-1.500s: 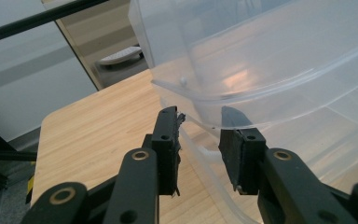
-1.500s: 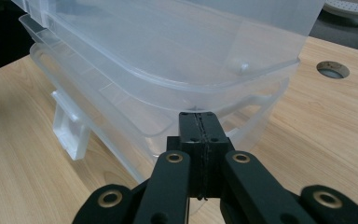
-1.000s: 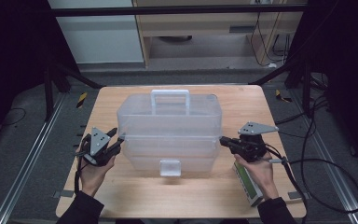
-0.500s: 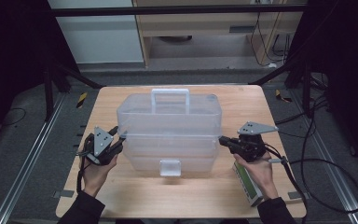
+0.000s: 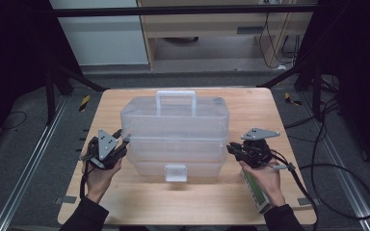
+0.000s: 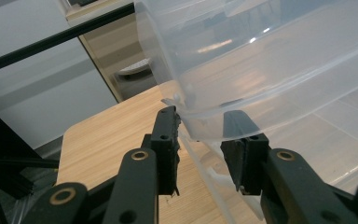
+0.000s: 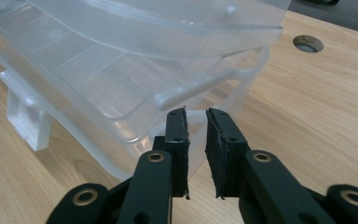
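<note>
Left gripper point(image 6: 200, 140): held at the left end of the box; its jaws straddle the projecting rim of an upper tier. A gap is seen between each pad and the plastic, so nothing is clamped, and the jaws have just been closing.

Right gripper point(image 7: 196, 128): pointed at the right end of the box, low, near the side loop of the bottom tier. The jaws are parted by a narrow slot and have just been opening. Whether the clear plastic edge lies within the slot or just beyond the tips cannot be told, and no grip is seen.

Hands: the left hand point(image 5: 98, 175) is wrapped under its gripper point(image 5: 120, 147) in the high view; the right hand point(image 5: 265, 180) is closed on the handle of the other point(image 5: 232, 149) (a grey three-cornered plate sits on each).

Clear tiered storage box point(image 5: 173, 132): stood at the middle of the table, between the two grippers, with its carry handle point(image 5: 175, 98) upright on top.

Front latch point(image 5: 175, 172): a white clasp at the middle of the box's near face, also seen in the right gripper view point(image 7: 25, 119).

Table point(image 5: 173, 202): light wood, with a round cable hole point(image 7: 307, 43) near the box's right end.

Cables: trailed from the right gripper across the floor beside the table.
</note>
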The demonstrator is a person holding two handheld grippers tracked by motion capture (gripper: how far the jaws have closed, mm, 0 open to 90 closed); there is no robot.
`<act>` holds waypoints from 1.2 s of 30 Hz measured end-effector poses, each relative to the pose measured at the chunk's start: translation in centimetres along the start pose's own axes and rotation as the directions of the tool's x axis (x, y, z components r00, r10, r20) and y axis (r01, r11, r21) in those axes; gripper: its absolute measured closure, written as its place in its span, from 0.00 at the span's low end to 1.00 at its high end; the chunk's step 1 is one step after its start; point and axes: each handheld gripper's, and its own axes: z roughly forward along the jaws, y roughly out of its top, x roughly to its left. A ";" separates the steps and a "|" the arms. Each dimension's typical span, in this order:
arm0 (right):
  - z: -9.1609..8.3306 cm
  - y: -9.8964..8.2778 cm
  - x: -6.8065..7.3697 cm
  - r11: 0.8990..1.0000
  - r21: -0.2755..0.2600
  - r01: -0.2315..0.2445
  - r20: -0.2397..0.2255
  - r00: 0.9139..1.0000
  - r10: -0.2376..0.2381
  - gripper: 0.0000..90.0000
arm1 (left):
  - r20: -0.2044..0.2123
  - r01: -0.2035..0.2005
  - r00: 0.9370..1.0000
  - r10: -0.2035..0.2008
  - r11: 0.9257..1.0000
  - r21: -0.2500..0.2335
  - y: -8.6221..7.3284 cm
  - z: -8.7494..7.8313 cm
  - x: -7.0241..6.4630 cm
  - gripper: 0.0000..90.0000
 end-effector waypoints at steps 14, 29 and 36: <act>1.6 -0.3 0.4 0.998 0.050 -0.034 0.031 0.999 0.033 0.82 | 0.005 0.006 1.000 -0.006 1.000 0.008 0.1 0.0 0.1 0.73; 2.4 -0.5 0.7 0.996 0.076 -0.051 0.025 0.998 0.049 0.85 | 0.010 0.019 1.000 -0.019 1.000 0.021 0.3 0.0 0.2 0.73; 2.5 -0.5 0.6 0.994 0.081 -0.072 0.019 0.997 0.071 0.87 | 0.007 0.009 1.000 -0.009 0.999 0.032 0.7 0.0 0.3 0.73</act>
